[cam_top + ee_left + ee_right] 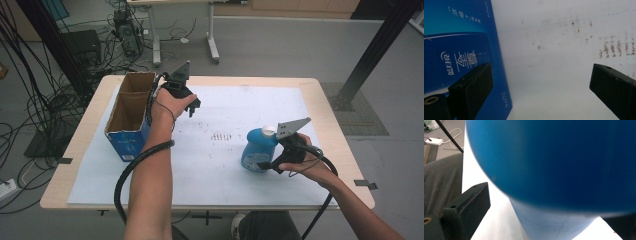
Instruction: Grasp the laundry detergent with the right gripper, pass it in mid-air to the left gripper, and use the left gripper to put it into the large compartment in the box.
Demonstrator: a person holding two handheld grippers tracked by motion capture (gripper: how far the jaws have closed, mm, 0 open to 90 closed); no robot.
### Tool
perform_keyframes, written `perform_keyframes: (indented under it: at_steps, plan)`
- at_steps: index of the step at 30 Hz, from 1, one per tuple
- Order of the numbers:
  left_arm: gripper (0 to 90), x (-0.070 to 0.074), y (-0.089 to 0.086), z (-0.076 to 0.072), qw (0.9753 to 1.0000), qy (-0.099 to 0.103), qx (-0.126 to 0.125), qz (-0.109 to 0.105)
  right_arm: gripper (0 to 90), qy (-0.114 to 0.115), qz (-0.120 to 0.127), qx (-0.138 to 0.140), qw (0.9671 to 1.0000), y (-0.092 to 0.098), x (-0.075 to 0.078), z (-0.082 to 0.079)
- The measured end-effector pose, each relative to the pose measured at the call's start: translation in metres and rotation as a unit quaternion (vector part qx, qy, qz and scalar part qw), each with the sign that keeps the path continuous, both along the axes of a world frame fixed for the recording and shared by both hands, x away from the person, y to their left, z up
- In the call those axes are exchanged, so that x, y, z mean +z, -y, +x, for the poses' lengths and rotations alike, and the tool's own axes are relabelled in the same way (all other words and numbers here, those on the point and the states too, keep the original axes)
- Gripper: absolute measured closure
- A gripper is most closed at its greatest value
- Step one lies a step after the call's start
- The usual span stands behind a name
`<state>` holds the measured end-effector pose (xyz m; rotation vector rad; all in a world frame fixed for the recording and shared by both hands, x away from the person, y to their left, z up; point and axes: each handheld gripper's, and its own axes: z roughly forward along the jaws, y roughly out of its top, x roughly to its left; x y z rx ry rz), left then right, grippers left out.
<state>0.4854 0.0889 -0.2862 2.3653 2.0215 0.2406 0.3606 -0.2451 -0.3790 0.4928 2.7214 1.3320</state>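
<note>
Box: an open blue cardboard box [131, 117] stood at the worktop's [320, 125] left, its top flaps open.
Left tongs [191, 106]: jaws wide apart, empty, hovering just beside the box's right wall.
Bottle: the blue plastic bottle with a white cap [258, 148] stood right of centre.
Right tongs [263, 165]: jaws spread around its lower body; whether they pinched it, I could not tell.
Advice: probably grip firmly, lift upright, clear the box's rim.
</note>
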Motion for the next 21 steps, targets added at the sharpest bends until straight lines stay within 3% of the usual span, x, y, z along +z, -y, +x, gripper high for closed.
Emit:
perform_keyframes:
  at_steps: [21]
  plan:
    - [5.6,0.0,-0.0019,-0.001,1.0,0.002,0.002,-0.001,2.4,0.007,0.001,0.0,1.0,-0.0019,-0.0003,-0.0008]
